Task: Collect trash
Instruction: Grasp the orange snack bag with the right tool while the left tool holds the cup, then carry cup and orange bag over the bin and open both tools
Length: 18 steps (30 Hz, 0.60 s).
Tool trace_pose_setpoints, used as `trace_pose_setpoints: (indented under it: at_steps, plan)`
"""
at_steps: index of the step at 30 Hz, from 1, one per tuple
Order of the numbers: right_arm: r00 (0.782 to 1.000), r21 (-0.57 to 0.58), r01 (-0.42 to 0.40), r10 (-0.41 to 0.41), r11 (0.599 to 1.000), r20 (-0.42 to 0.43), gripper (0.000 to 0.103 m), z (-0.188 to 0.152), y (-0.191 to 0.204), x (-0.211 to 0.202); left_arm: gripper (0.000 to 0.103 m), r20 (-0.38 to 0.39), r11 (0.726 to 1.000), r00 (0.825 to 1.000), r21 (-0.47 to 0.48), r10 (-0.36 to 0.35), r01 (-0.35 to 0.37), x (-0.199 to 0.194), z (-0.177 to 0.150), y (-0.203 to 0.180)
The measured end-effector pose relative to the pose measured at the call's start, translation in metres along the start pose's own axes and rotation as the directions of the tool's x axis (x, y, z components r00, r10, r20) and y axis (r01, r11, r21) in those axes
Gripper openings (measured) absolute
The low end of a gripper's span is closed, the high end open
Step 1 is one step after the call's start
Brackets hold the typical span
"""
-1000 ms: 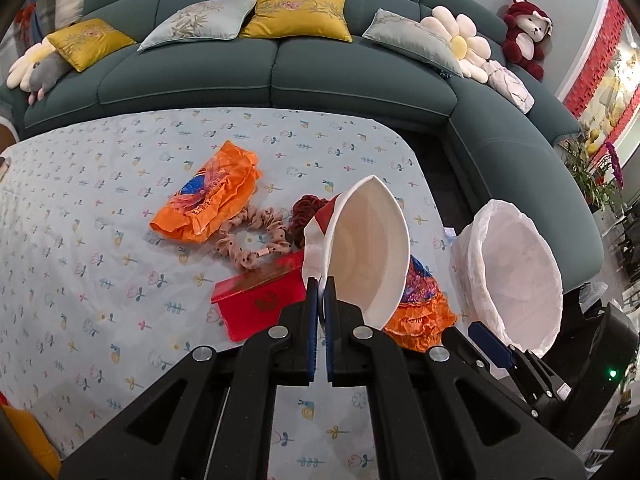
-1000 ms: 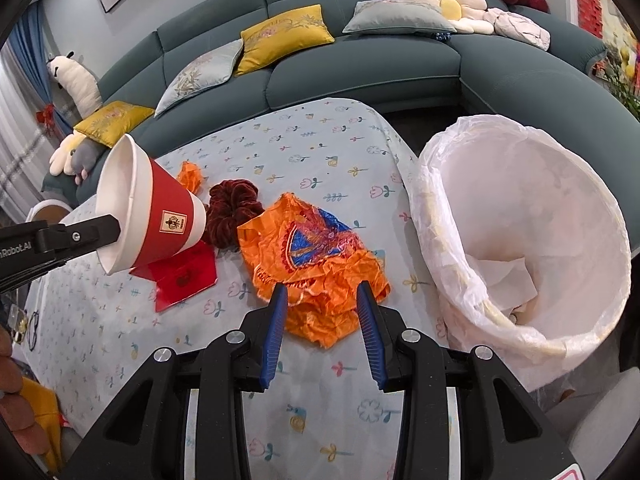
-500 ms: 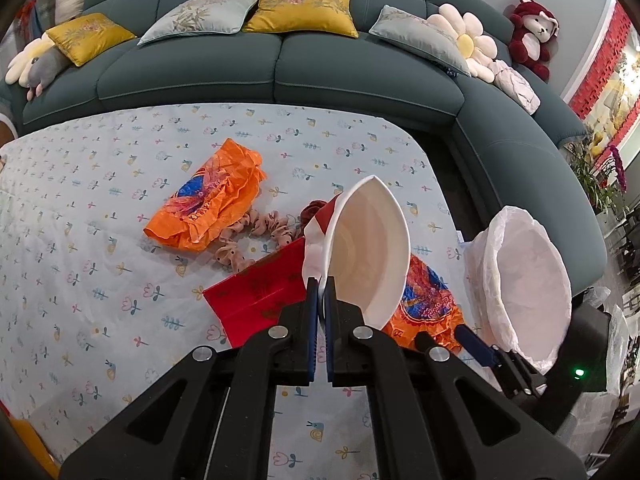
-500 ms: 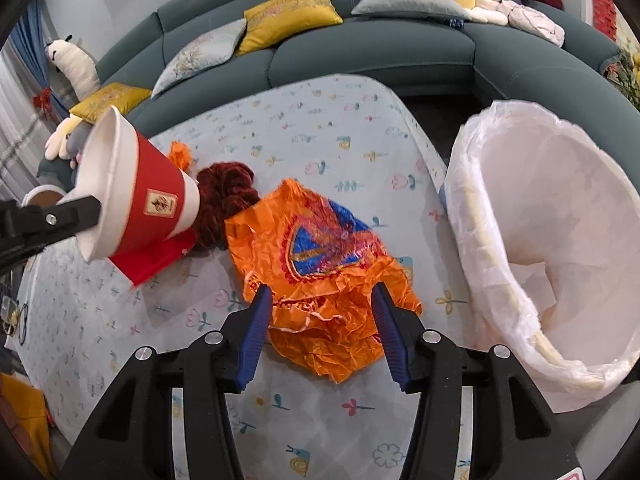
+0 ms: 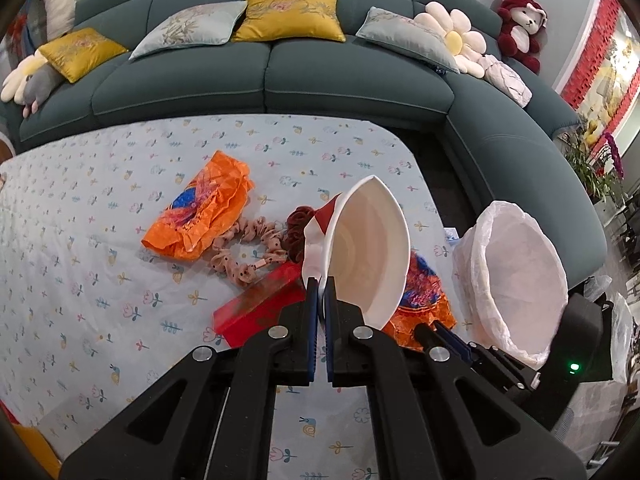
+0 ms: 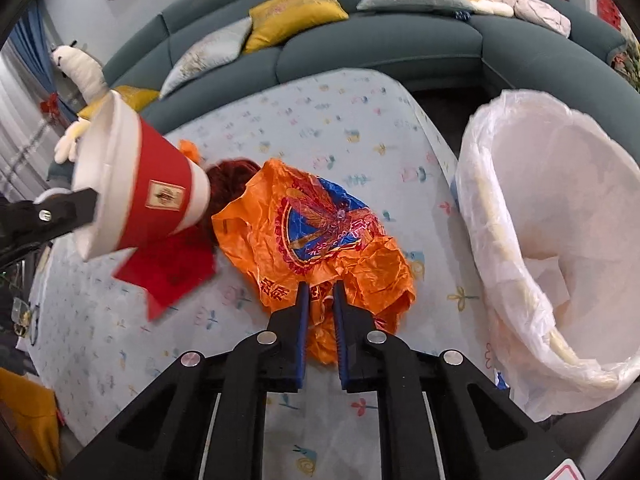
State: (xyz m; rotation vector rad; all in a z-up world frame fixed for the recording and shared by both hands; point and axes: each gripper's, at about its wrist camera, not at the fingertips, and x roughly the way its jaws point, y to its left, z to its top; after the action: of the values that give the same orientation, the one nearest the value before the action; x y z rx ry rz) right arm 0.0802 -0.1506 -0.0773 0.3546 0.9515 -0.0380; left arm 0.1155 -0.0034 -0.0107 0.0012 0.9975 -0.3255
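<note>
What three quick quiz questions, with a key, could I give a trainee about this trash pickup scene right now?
1. True or false: the left gripper is shut on the rim of the paper cup.
2. Which item is pinched between the right gripper's fingers?
A. orange wrapper
B. red envelope
C. pink scrunchie
3. Fill in: the lined bin stands off the table's ____ edge in the right wrist view.

Key:
1. True
2. A; its jaws have just been closing on the wrapper's near edge.
3. right
</note>
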Motion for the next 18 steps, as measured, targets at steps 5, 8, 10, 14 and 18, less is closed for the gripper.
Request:
trace_pose_setpoints:
  at_steps: [5, 8, 10, 14, 18]
  plan:
    - [0.997, 0.030, 0.004, -0.006, 1.000, 0.073, 0.010, 0.008, -0.008, -0.026, 0.003, 0.014, 1.000, 1.000, 0.019, -0.012, 0.012, -0.006, 0.005, -0.017]
    - [0.992, 0.062, 0.007, -0.015, 0.998, 0.127, 0.010, 0.012, -0.020, -0.047, 0.003, 0.016, 0.999, 1.000, 0.050, -0.018, 0.018, -0.006, 0.006, -0.034]
    - [0.987, 0.088, 0.020, -0.034, 0.996, 0.160, 0.010, 0.014, -0.029, -0.061, 0.003, 0.012, 0.997, 1.000, 0.068, -0.027, 0.026, -0.004, 0.006, -0.046]
    - [0.976, 0.145, 0.075, -0.102, 0.987, 0.192, 0.010, 0.014, -0.051, -0.082, 0.003, 0.007, 0.988, 0.998, 0.139, -0.061, 0.060, -0.001, 0.005, -0.081]
    - [0.959, 0.213, 0.142, -0.187, 0.967, 0.211, 0.011, 0.010, -0.080, -0.100, 0.003, -0.002, 0.975, 0.996, 0.205, -0.088, 0.086, 0.004, 0.003, -0.116]
